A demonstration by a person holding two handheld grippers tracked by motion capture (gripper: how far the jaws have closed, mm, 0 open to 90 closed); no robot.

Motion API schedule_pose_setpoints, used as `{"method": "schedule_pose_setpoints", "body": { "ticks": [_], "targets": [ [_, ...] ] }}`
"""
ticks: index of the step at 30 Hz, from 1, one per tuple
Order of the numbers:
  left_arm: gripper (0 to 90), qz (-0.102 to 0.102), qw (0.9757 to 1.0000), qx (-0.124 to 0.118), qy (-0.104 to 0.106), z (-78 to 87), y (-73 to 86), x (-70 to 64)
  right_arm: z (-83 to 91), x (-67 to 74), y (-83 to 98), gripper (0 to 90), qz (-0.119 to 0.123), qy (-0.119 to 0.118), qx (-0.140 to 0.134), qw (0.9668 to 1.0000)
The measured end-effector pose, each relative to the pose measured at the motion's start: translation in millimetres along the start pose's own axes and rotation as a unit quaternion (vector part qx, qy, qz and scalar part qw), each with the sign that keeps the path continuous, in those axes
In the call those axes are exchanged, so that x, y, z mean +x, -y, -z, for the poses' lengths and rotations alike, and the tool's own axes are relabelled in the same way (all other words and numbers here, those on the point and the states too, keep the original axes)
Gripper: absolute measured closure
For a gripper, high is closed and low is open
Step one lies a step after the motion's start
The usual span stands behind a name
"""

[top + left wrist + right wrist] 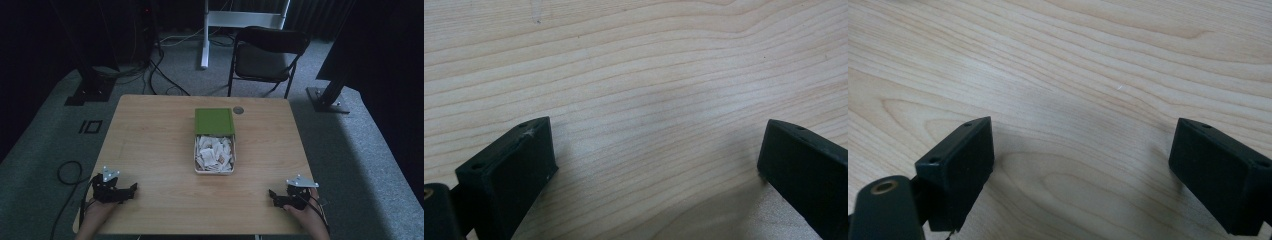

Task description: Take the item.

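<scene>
A small white box (214, 170) holding several white paper packets (214, 153) sits at the middle of the wooden table (150, 140), its green lid (214, 121) lying just behind it. My left gripper (133, 188) rests at the table's near left corner, held by a hand, jaws wide apart. My right gripper (271, 194) rests at the near right corner, also open. In the left gripper view the left gripper (654, 150) spans bare wood, and the right gripper (1083, 150) does the same in its own view. Nothing lies between either pair of jaws.
A round grey grommet (238, 110) sits in the tabletop behind the lid. Beyond the table stand a black folding chair (267, 57), a white stand (235, 20) and dark frame legs with cables (150, 70) on the grey carpet.
</scene>
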State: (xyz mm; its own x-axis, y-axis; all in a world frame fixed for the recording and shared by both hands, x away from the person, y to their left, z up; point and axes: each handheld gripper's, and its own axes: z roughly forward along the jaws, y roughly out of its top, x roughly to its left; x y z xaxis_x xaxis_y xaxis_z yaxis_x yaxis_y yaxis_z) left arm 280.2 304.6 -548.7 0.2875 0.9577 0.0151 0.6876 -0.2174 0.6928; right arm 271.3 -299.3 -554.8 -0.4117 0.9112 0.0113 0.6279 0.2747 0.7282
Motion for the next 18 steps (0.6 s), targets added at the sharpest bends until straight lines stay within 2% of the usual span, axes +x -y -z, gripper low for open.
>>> {"method": "schedule_pose_setpoints", "body": {
  "ticks": [18],
  "targets": [
    [2.7,0.000,1.0000,0.000,0.000,-0.1,0.0,0.0,0.6,0.1,0.5,10.9,0.009,-0.006,-0.001,0.9999]
  ]
}}
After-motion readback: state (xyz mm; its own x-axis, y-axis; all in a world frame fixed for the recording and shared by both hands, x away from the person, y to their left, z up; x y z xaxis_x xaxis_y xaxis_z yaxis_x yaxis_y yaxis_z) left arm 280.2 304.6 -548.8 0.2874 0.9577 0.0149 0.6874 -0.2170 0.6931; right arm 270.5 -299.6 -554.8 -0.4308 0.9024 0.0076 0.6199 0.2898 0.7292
